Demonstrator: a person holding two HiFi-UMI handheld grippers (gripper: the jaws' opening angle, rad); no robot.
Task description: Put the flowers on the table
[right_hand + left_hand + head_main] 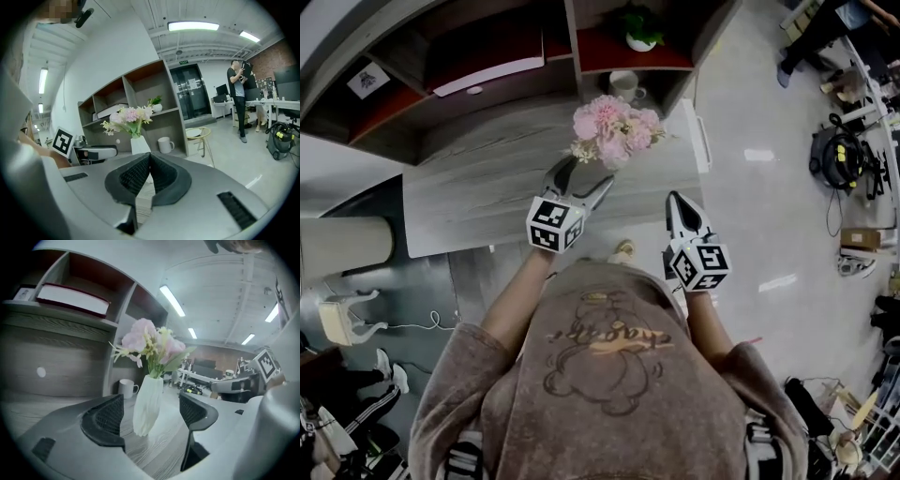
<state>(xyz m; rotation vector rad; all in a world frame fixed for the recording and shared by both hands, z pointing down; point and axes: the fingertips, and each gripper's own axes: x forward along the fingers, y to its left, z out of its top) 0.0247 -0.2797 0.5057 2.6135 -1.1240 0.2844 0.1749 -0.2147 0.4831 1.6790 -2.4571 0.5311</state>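
Pink and cream flowers (614,129) stand in a ribbed white vase (147,404) on the grey wood table (478,192). The vase rests upright on the tabletop. My left gripper (586,175) is open, one jaw at each side of the vase with a gap on both sides; in the left gripper view (151,405) the black pads (105,418) are clear of it. My right gripper (677,202) hangs shut and empty off the table's right end, pointing toward the flowers (129,117) and vase (139,144) in the right gripper view (149,164).
A white mug (625,84) sits in the shelf unit behind the vase, a potted plant (639,28) on the shelf above, a white book (487,75) to the left. A chair (199,136) and a standing person (239,93) are beyond the table's right end.
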